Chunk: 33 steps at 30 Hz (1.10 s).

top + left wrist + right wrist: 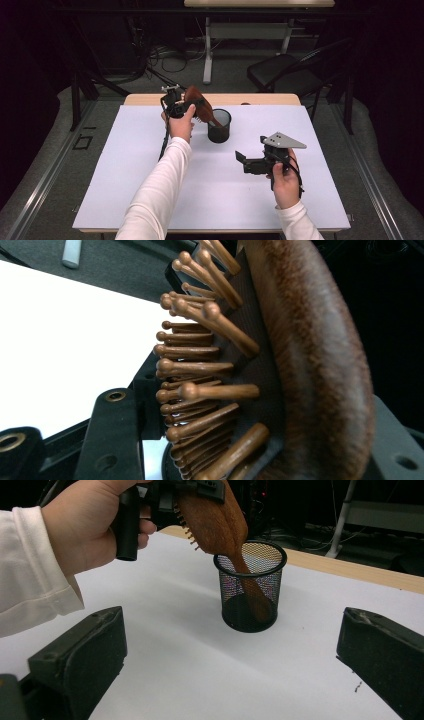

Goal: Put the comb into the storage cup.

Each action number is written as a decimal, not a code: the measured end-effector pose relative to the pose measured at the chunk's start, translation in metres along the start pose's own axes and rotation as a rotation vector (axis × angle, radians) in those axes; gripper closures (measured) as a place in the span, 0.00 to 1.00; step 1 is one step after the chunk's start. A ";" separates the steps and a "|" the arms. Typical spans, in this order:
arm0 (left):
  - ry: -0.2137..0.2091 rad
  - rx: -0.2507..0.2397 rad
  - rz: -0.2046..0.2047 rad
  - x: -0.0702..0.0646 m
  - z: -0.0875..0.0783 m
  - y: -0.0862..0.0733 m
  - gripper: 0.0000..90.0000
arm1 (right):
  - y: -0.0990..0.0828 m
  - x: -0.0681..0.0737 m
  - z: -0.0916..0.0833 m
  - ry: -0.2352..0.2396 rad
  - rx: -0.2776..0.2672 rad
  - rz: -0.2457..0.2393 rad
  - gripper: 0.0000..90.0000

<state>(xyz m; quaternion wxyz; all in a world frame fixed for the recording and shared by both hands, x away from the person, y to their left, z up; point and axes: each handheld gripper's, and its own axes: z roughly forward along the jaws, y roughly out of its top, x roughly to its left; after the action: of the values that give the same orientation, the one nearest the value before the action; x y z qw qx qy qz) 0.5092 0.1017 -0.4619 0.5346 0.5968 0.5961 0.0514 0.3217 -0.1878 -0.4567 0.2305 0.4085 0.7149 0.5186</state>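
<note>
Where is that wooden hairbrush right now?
In the high view, the hairbrush sits left of centre, clamped by the left gripper, its handle dipping into the black mesh cup.

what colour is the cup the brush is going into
Black wire mesh cup, clearest in the right gripper view.

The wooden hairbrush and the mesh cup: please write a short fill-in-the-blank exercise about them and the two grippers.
1. The left gripper is shut on the head of the wooden ____.
2. The brush's handle reaches down inside the black mesh ____.
3. The right gripper has its jaws ____, with nothing between them.
4. The cup stands on a ____ table cover.

Missing words: hairbrush; cup; open; white
</note>
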 end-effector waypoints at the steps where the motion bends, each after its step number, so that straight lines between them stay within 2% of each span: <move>1: 0.000 0.000 0.000 0.000 0.000 0.000 0.50 | 0.000 0.000 0.000 0.001 0.000 -0.001 0.00; 18: -0.006 0.001 -0.003 0.000 0.001 -0.001 0.42 | 0.000 0.000 0.000 0.001 0.001 -0.002 0.00; 33: 0.012 -0.011 -0.010 0.003 0.000 0.001 0.29 | -0.001 -0.001 0.001 0.000 0.002 -0.004 0.00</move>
<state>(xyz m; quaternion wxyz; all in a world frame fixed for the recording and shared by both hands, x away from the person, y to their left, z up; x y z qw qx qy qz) 0.5105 0.1042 -0.4628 0.5346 0.5907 0.6018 0.0555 0.3223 -0.1879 -0.4576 0.2310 0.4074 0.7161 0.5175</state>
